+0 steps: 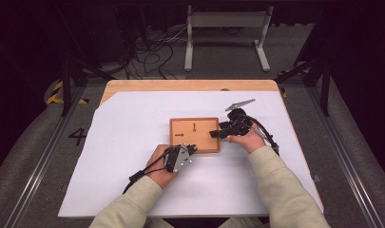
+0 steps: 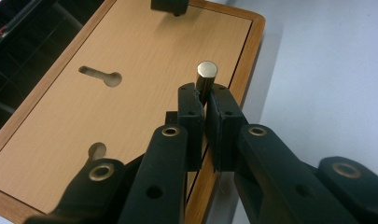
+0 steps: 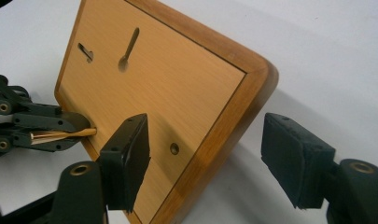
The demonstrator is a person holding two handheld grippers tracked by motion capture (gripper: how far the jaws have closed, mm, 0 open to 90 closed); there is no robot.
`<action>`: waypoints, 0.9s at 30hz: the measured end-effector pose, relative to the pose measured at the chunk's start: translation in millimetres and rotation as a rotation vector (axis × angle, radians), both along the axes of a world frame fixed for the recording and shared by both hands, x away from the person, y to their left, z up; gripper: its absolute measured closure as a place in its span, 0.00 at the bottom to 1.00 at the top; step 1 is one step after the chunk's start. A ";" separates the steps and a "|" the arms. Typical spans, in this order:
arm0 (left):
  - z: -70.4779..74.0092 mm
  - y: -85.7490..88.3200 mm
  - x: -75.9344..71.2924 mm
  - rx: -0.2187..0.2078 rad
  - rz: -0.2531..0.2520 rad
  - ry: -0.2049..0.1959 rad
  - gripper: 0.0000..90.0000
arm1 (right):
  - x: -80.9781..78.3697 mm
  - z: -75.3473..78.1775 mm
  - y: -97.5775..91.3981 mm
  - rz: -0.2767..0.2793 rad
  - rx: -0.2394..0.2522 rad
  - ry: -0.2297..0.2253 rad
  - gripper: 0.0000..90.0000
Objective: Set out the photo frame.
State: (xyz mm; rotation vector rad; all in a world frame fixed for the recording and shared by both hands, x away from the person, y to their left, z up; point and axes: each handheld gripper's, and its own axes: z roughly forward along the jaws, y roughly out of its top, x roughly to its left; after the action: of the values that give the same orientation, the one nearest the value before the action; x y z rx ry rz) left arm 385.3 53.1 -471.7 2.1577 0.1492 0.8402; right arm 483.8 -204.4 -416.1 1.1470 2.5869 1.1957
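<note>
A white-covered table [image 1: 133,180] carries a flat wooden board [image 1: 202,142] at its middle, seen from above with a person's two sleeved forearms reaching in from the near edge. The board has two keyhole-shaped slots [image 2: 101,77] cut in its face and one small round hole [image 3: 174,149] near a corner.

The left tongs [image 1: 192,149] sit at the board's near edge, clenched on a short brass-coloured metal pin [image 2: 206,80]. In the left gripper view the pin stands upright between the pads, its flat round end uppermost, just over the board's border. In the right gripper view the same pin shows as a thin gold rod, meeting the board's edge.

The right tongs [image 1: 214,134] are released, their jaws set wide on either side of the board's rounded corner, with neither pad touching the wood.

Judging from this, the work is at an early stage: the pin is picked up and brought to the board, but it is not yet seated in any slot or hole. Steadying the board and fitting the pin appear to remain.
</note>
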 end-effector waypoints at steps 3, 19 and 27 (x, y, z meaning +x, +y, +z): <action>0.3 -1.2 -1.7 0.018 0.001 -0.012 0.94 | 2.4 -4.5 3.8 0.004 0.007 0.011 0.35; -1.1 1.1 -4.8 0.019 0.002 -0.021 0.94 | 11.9 -4.7 11.9 0.014 0.047 0.095 0.41; 0.5 4.6 -9.1 0.002 -0.003 0.038 0.92 | 2.7 10.2 7.9 0.057 0.017 0.070 0.52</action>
State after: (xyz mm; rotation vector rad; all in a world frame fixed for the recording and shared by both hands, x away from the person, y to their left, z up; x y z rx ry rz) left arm 376.1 57.7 -471.3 2.1757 0.1645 0.7978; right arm 486.5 -196.5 -405.9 1.1460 2.6837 1.2116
